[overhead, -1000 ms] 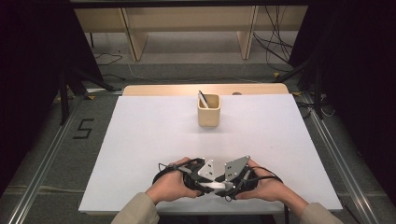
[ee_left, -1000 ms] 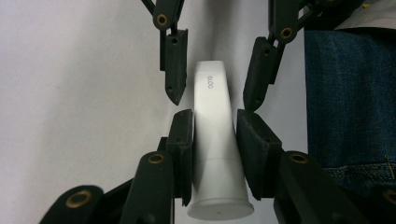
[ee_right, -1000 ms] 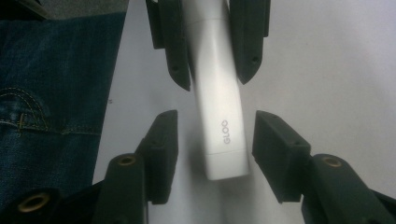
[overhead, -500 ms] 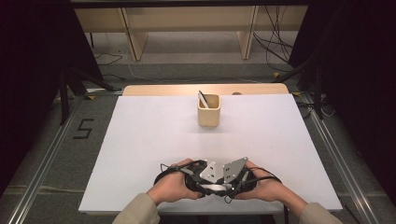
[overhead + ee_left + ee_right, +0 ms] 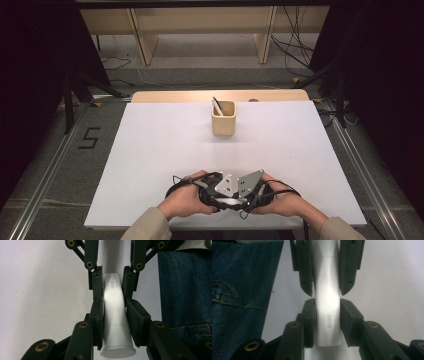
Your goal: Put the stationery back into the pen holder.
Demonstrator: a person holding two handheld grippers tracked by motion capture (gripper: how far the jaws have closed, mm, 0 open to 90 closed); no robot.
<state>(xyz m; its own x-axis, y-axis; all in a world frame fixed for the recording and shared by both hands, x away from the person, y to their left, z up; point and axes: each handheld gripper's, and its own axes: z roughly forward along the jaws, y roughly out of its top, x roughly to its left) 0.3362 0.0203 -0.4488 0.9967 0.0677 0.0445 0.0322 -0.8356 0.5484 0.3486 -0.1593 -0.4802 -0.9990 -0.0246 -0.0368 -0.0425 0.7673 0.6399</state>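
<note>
Grippers share one white plastic glue stick (image 5: 115, 322) over the table's near edge.
Left gripper (image 5: 212, 186) clamps the capped end; right gripper (image 5: 243, 192), jaws just narrowing, pinches the flat end — likely to twist the cap off.

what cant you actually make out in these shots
- White plastic glue stick tube: high view, hidden by the hands and both hand-held grippers.
- Its round cap end: left gripper view, cut off by the bottom edge.
- Its far end: right gripper view, cut off by the top edge.
- Dark pen in the beige square holder: high view, too small to identify; lower part hidden by the holder wall.
</note>
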